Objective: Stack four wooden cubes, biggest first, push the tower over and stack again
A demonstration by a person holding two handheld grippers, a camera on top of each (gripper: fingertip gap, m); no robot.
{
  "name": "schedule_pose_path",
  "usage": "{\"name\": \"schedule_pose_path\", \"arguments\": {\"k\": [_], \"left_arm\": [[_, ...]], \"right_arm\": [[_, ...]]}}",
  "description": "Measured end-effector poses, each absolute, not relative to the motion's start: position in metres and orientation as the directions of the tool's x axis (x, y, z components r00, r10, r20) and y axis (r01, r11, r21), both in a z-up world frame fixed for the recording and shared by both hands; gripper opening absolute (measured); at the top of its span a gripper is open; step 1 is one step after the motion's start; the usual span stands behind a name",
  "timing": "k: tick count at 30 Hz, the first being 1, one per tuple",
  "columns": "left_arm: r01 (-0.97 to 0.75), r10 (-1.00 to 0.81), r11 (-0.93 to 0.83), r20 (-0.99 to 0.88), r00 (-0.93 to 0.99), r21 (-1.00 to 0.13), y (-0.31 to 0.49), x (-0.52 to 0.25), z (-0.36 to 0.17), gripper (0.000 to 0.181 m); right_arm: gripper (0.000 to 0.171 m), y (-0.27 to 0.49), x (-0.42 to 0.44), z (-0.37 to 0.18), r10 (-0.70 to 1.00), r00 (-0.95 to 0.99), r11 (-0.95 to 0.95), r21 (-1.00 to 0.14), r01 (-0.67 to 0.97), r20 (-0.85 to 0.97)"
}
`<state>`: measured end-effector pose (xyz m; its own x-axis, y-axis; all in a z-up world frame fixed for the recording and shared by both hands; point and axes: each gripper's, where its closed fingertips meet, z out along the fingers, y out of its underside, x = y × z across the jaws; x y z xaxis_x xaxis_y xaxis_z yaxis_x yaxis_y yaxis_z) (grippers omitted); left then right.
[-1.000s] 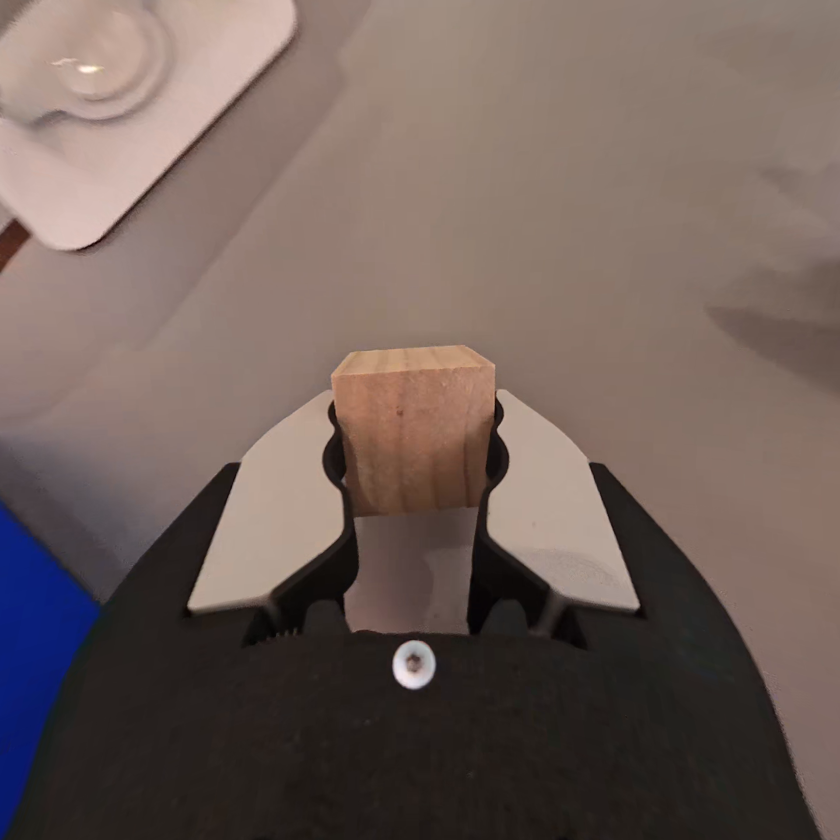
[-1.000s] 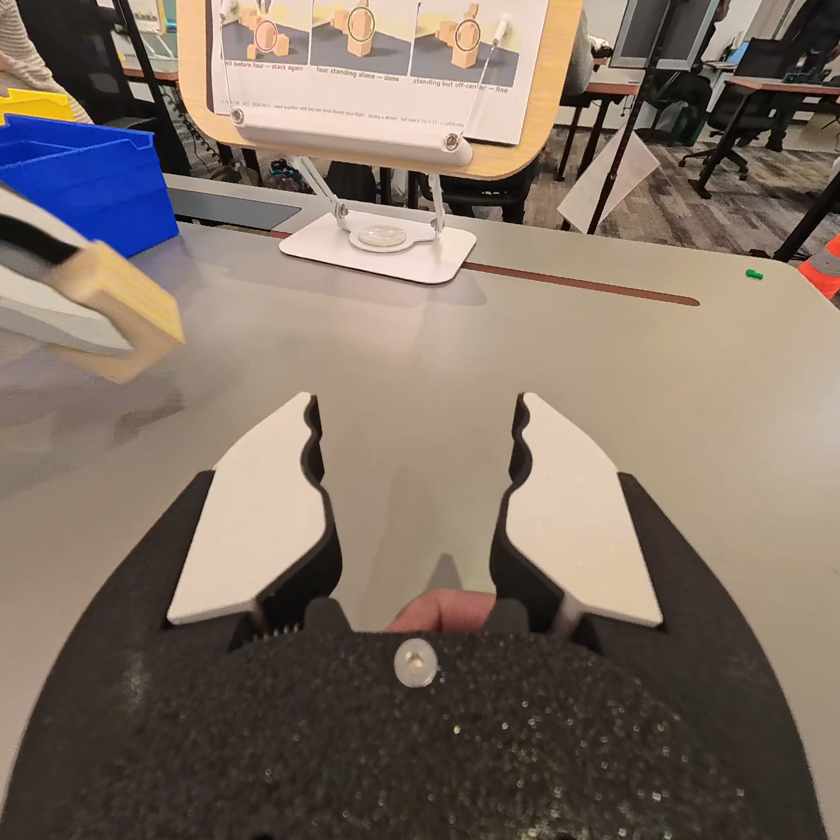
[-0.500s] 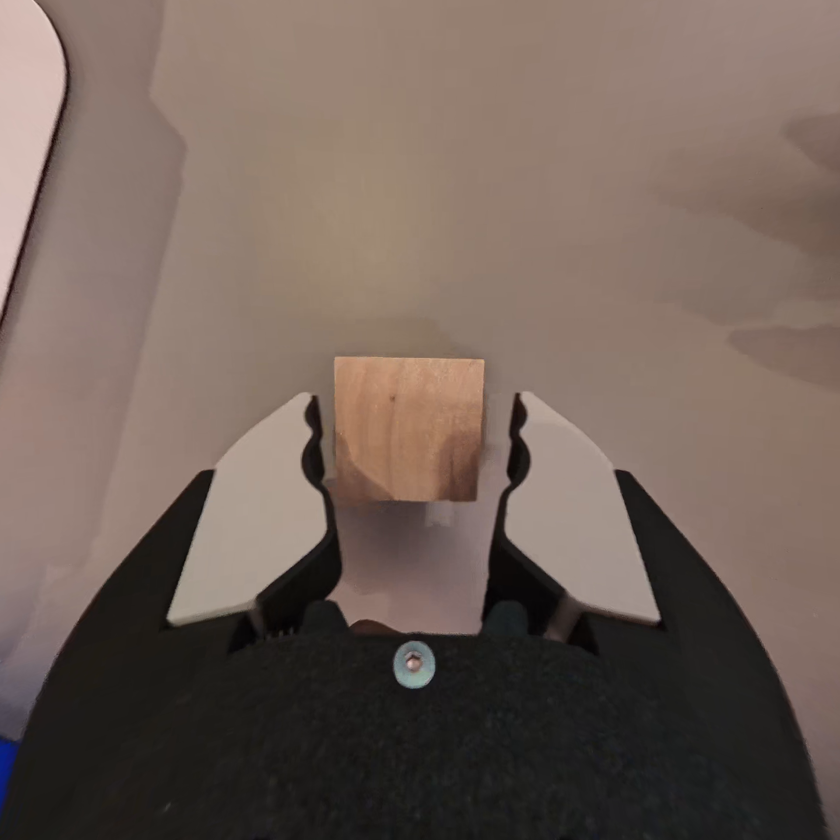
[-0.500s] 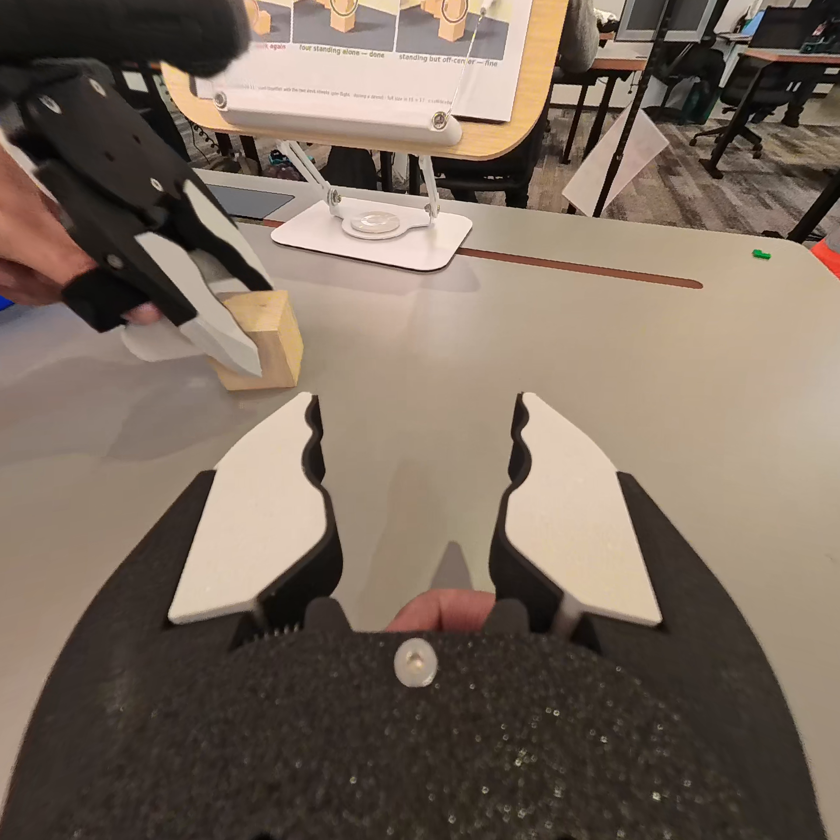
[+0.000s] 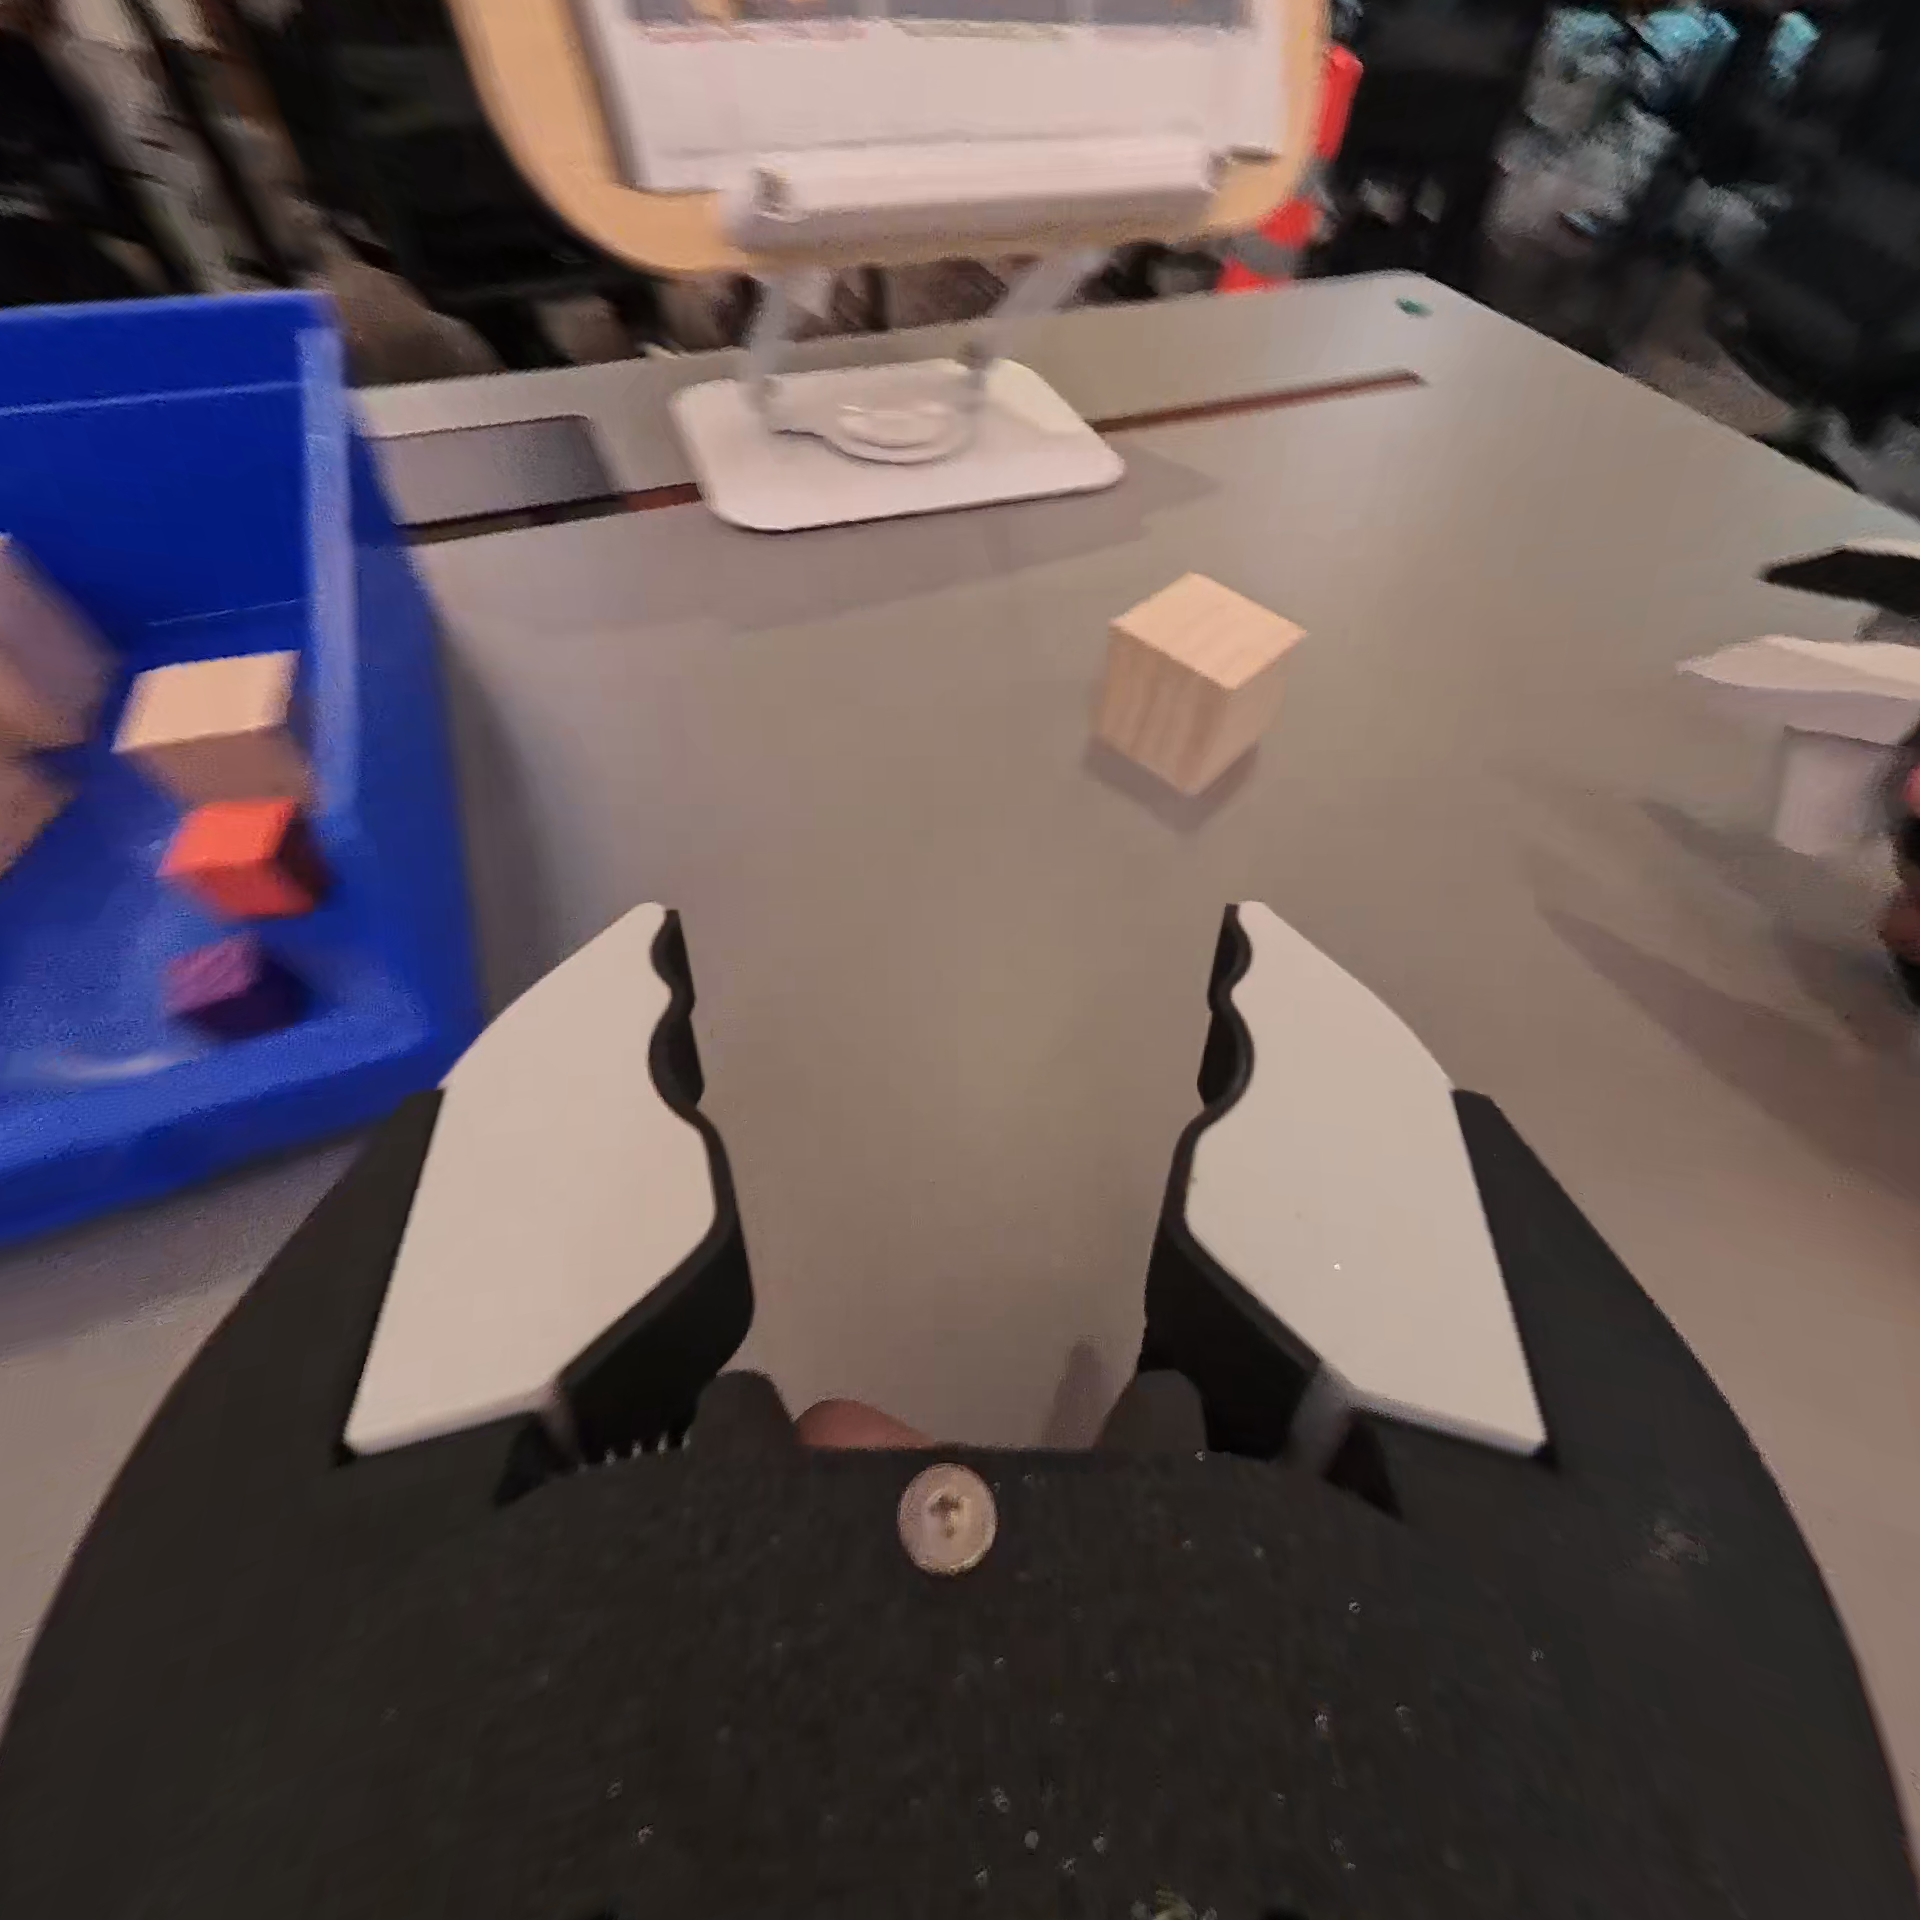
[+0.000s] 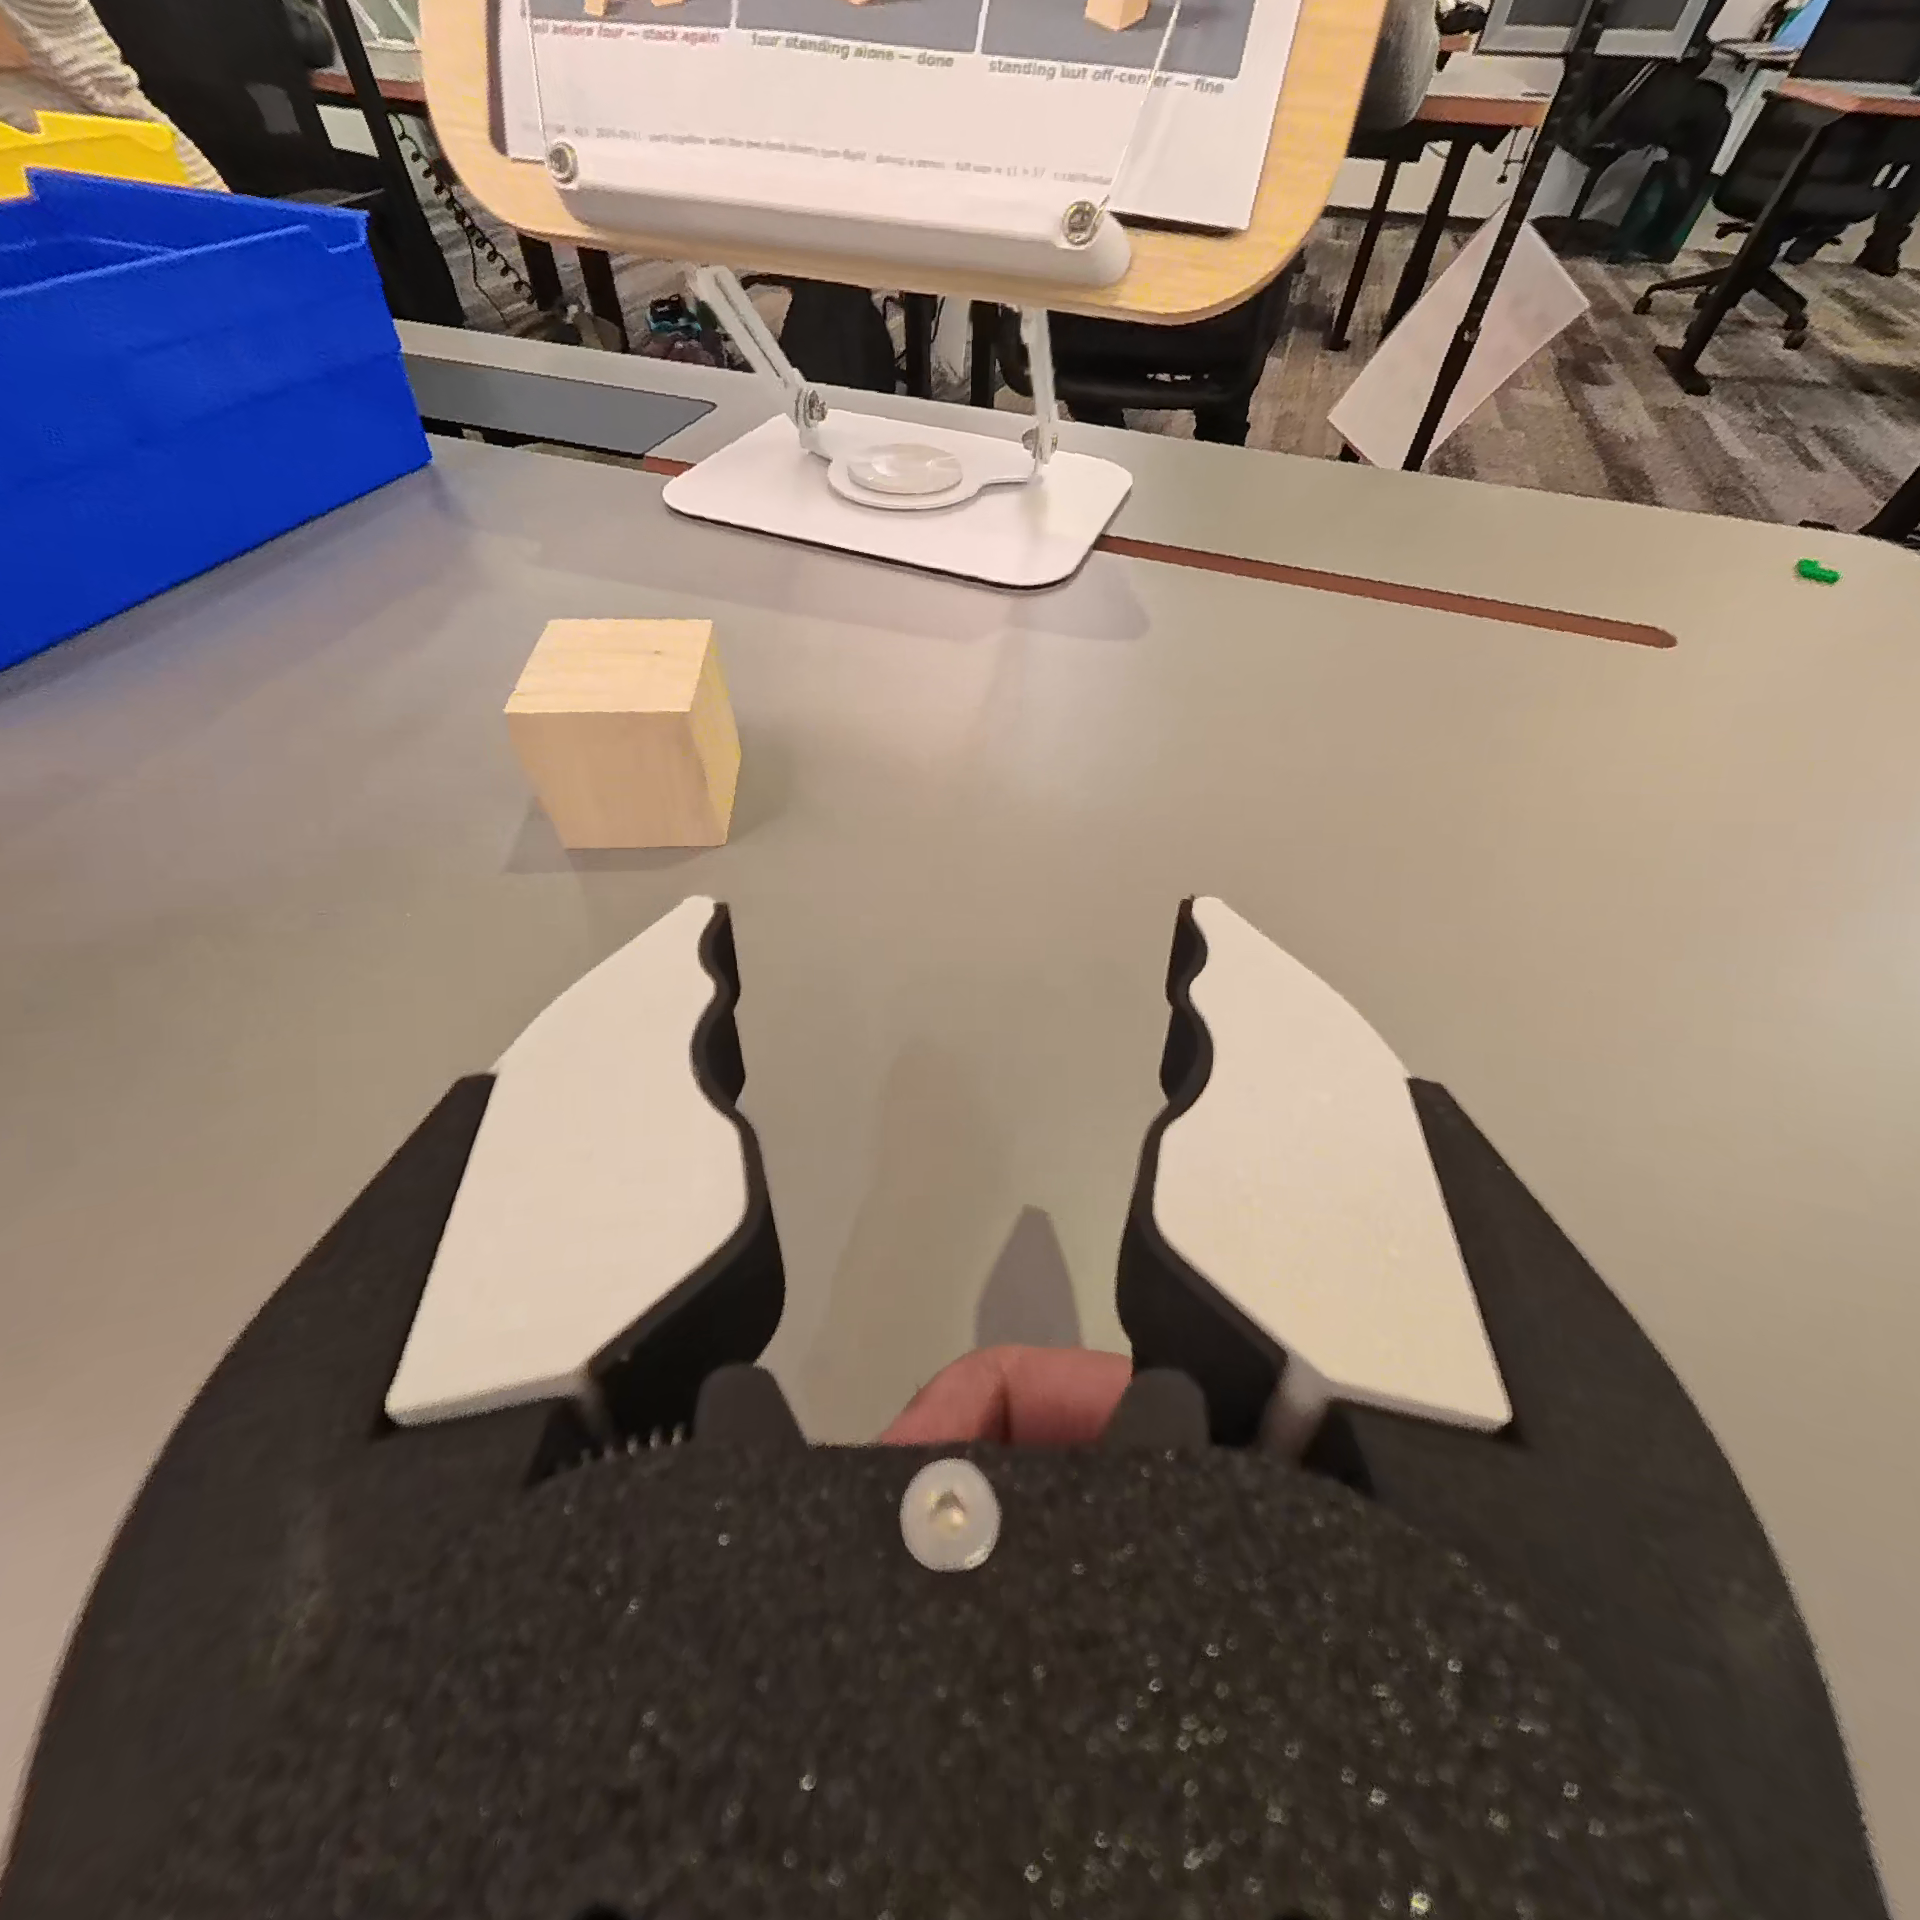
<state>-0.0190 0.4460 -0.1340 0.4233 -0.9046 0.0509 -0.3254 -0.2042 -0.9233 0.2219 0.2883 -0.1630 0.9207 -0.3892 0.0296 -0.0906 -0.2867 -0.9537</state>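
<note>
Cube (image 5: 1195, 686) is sitting alone on the bench (image 5: 935, 831), upper right of the left gripper (image 5: 951, 997) and upper left of the right gripper (image 6: 954, 987); both are gaping empty. Only the left view is showing more cubes (image 5: 213, 727) in the blue bin (image 5: 208, 1122) at its left edge, likely the next pick.

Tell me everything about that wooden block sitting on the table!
The wooden block is a plain cube of pale, unpainted wood with straight grain lines on its sides and sharp, square edges. It sits flat and upright on the grey table, alone, with nothing stacked on it. Nothing touches it: both tongs are open and empty, short of it. The blue bin and a white stand base lie beyond it.
</note>
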Motion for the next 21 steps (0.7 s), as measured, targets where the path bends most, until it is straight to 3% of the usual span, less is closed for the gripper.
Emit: {"name": "schedule_pose_path", "arguments": {"k": [7,14,18,21], "left_arm": [[-0.221,-0.799,-0.297,0.116,0.590,-0.929,0.465,-0.098,-0.148,0.094],[-0.238,-0.771,-0.286,0.076,0.632,-0.928,0.530,-0.102,-0.118,0.083],[-0.334,-0.790,-0.313,0.048,0.611,-0.889,0.603,-0.072,-0.101,0.082],[-0.469,-0.804,-0.391,0.045,0.593,-0.792,0.657,-0.044,-0.118,0.083]], "right_arm": [[0.079,0.292,0.216,-0.166,-0.379,0.925,-0.300,-0.951,-0.080,0.041],[0.079,0.292,0.215,-0.167,-0.377,0.925,-0.304,-0.950,-0.077,0.045],[0.079,0.291,0.217,-0.166,-0.378,0.925,-0.300,-0.950,-0.083,0.038],[0.079,0.292,0.218,-0.168,-0.377,0.926,-0.302,-0.949,-0.086,0.036]]}}
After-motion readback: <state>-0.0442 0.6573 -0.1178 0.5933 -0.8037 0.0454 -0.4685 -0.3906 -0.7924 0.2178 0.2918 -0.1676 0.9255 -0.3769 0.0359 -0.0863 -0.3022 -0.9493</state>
